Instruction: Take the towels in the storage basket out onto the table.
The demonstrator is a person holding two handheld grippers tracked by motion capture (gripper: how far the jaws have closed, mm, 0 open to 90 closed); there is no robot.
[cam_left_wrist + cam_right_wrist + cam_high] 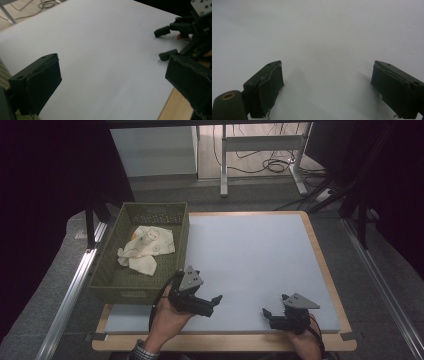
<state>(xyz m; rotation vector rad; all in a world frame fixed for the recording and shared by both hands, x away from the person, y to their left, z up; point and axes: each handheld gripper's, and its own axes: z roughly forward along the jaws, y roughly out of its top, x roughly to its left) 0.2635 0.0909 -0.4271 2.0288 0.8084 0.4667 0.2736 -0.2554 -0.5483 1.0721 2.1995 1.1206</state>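
I hold the left gripper low over the pale blue rectangular mat, jaws wide and empty, just beside the olive green perforated plastic basket; the right gripper hovers nearby, equally wide. The crumpled cream patterned cloth lies inside the basket.

Seen from my remote station: a pale blue mat lies under both the left gripper and the right gripper, on a wooden table whose near edge runs just behind them. Far ahead of the grippers, a white desk frame stands among black cables. A metal rail runs well left of the left gripper.
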